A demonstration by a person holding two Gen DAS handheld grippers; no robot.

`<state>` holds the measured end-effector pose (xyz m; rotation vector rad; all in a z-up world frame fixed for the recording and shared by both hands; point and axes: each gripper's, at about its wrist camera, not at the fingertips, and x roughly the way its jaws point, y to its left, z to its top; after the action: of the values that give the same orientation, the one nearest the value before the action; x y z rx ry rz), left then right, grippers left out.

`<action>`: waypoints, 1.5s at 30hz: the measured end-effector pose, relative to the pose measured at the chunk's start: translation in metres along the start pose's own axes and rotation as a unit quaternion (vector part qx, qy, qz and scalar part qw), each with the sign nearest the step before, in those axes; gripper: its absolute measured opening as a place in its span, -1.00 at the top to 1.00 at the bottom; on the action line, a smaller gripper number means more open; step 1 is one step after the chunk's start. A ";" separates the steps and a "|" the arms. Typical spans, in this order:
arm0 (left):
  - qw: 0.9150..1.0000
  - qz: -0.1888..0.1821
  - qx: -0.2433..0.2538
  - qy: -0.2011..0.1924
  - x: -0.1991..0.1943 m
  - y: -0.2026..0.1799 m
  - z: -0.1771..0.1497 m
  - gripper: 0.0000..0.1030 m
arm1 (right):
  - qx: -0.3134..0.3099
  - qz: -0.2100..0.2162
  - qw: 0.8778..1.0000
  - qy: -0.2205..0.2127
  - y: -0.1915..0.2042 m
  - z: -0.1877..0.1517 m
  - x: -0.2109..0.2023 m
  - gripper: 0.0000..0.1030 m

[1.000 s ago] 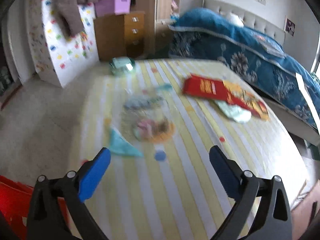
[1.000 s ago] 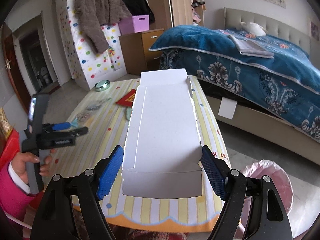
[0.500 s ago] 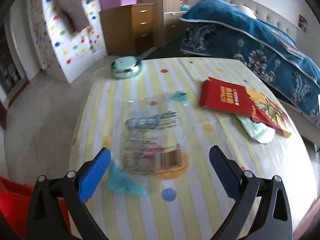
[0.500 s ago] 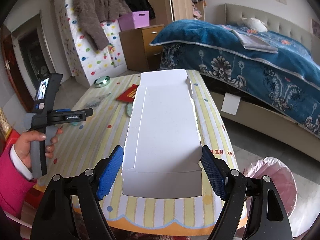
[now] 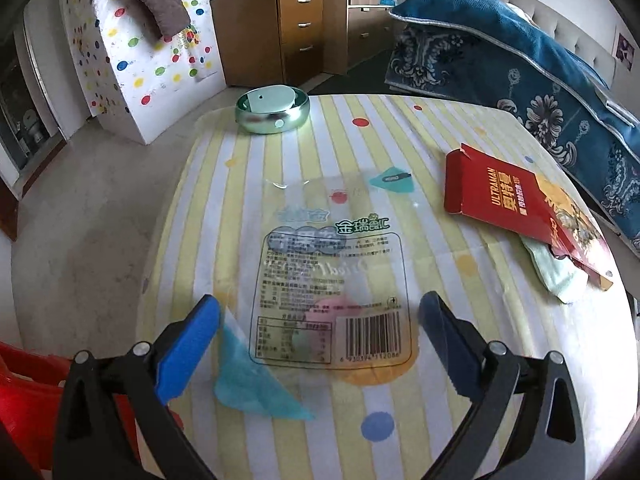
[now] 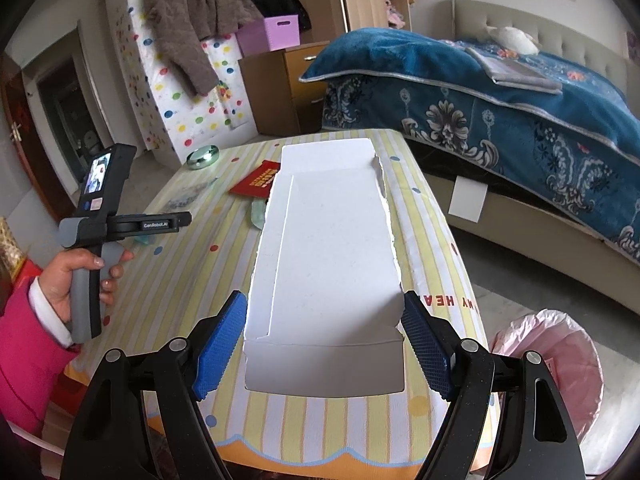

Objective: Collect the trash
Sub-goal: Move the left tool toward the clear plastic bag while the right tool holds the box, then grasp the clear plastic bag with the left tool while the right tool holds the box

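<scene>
Yellow-striped tablecloth covers the bedroom table. Over it the left gripper hovers with fingers spread wide above a clear printed plastic wrapper lying flat. Beside the table's corner, the right gripper pinches a torn white cardboard box near the pink-bagged bin.

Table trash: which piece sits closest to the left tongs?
The teal triangular scrap, right by the left tongs; the clear printed wrapper reaches further away, red box far right.
</scene>
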<state>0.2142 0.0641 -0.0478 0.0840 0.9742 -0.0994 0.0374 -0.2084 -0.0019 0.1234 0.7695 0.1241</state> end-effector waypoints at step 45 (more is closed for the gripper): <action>0.995 -0.019 0.088 -0.034 -0.021 -0.146 -0.023 0.43 | 0.049 -0.017 0.998 -0.020 -0.057 -0.025 -0.037 -0.51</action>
<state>0.1652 -0.0771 -0.0472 0.2218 0.8981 -0.2217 -0.0028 -0.2686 -0.0034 0.2055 0.7382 0.0506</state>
